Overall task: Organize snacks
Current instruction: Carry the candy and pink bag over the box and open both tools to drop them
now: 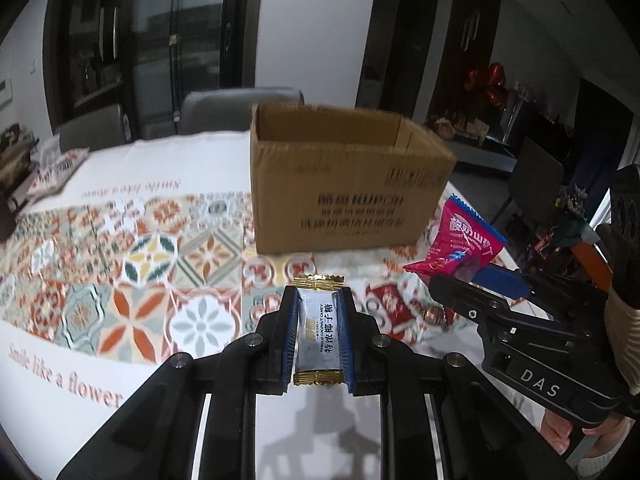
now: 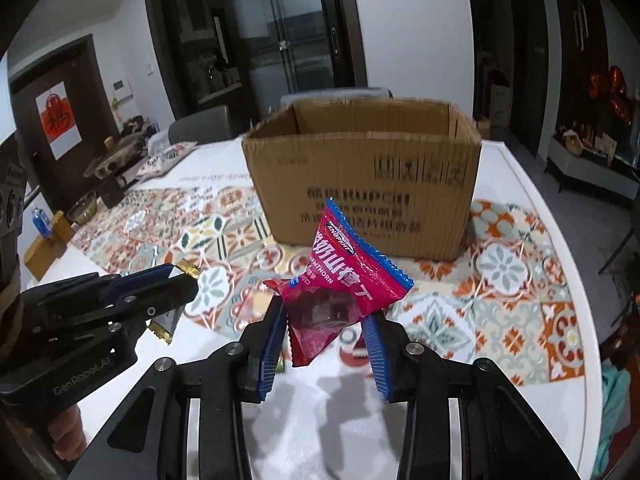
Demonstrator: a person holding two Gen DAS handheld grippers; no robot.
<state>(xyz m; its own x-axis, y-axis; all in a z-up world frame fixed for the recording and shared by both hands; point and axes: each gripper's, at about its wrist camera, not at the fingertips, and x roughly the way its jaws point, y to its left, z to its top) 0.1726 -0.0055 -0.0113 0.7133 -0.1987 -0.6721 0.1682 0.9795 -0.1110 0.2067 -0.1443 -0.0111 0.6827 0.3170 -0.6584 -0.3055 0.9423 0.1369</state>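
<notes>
White walls [image 2: 408, 20] and dark doors [image 1: 464, 36] close off the room ahead of the jaws. Grey chairs [image 1: 236, 108] stand at the far edge of the table [image 1: 168, 152], which wears a white cloth with a band of patterned tiles. Red balloons [image 1: 490, 84] hang far right of the jaws, above a low cabinet [image 2: 592, 160].

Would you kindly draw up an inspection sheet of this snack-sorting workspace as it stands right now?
Surface: white table under a patterned tile cloth.
Job's things: open cardboard box upright on the cloth; silver coconut candy; pink hawthorn packet; more wrapped snacks lie on the cloth.
Clutter: bowl, small bottle and other items at the table's far left.
Grippers: left gripper jaws closed on the coconut candy; right gripper jaws pinching the hawthorn packet, both held above the table.
Cables: nothing seen.
Surroundings: grey chairs, dark glass doors, red balloons.
</notes>
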